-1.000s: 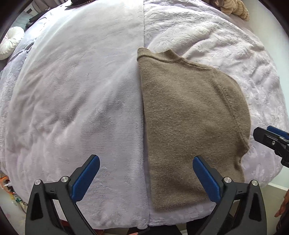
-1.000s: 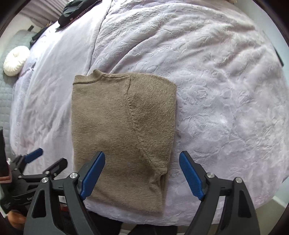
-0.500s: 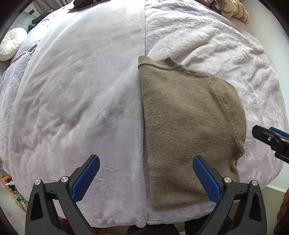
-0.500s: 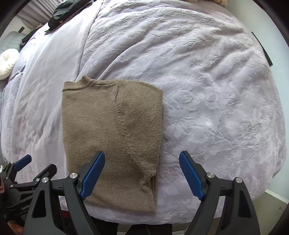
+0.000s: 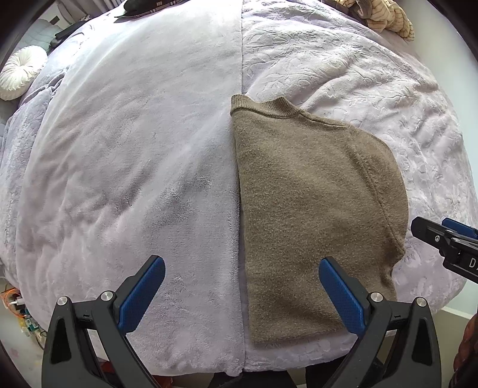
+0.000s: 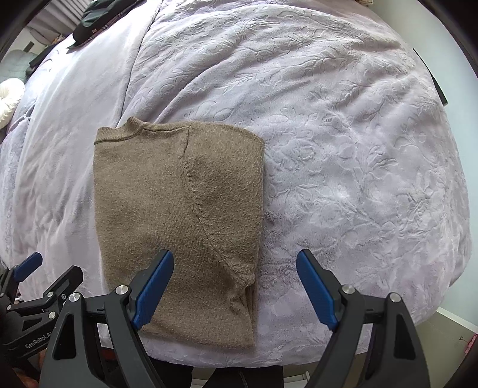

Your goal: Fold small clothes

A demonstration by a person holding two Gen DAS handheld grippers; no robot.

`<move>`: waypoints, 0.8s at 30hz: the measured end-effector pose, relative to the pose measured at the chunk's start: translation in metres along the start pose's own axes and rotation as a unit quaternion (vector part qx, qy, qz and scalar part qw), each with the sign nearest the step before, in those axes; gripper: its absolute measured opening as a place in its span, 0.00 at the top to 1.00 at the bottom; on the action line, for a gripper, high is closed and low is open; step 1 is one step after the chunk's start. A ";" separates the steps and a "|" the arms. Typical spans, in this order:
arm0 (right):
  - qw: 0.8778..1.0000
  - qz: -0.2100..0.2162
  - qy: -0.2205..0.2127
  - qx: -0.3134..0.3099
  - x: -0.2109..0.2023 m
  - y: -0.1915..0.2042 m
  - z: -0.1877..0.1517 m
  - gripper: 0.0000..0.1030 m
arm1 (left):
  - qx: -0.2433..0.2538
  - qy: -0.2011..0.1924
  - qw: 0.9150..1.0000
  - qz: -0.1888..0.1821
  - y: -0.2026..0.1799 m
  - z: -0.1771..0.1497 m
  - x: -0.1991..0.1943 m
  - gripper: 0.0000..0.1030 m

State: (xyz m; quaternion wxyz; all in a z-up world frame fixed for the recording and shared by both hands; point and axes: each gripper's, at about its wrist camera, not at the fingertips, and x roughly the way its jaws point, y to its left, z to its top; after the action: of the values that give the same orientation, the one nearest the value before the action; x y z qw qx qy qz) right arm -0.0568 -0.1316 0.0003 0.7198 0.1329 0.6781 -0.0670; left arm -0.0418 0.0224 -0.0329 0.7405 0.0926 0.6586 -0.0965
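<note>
A brown knitted sweater (image 5: 307, 209) (image 6: 176, 215) lies folded into a narrow upright rectangle on the lilac blanket, collar at the far end, near the bed's front edge. My left gripper (image 5: 242, 292) hangs open above the sweater's left edge, nothing between its blue pads. My right gripper (image 6: 236, 286) stands open over the sweater's lower right corner, also holding nothing. Each gripper shows at the other view's side: the right gripper (image 5: 442, 238) to the sweater's right, the left gripper (image 6: 44, 274) to its left.
The lilac blanket (image 5: 119, 164) (image 6: 343, 134) covers the whole bed. A white round cushion (image 5: 21, 71) lies far left, dark clothing (image 6: 92, 21) at the far end, a striped beige item (image 5: 385, 18) at the far right corner. The floor (image 5: 18, 328) shows below the bed's front edge.
Both views have pulled back a little, so the sweater looks smaller and farther. In the right wrist view it has drifted left and then back right. Both grippers stay open.
</note>
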 end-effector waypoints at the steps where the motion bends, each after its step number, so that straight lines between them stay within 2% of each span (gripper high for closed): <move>1: 1.000 0.000 0.000 0.000 0.000 0.000 0.000 0.16 | 0.001 0.000 1.000 0.000 0.000 0.000 0.000 0.00; 24: 1.000 -0.002 -0.001 -0.001 0.001 0.002 -0.002 0.16 | 0.001 -0.001 1.000 0.004 0.000 -0.001 -0.001 0.00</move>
State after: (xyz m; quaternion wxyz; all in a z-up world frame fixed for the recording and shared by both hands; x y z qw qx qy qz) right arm -0.0583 -0.1292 -0.0001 0.7206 0.1312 0.6775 -0.0680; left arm -0.0426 0.0229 -0.0318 0.7412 0.0959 0.6576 -0.0948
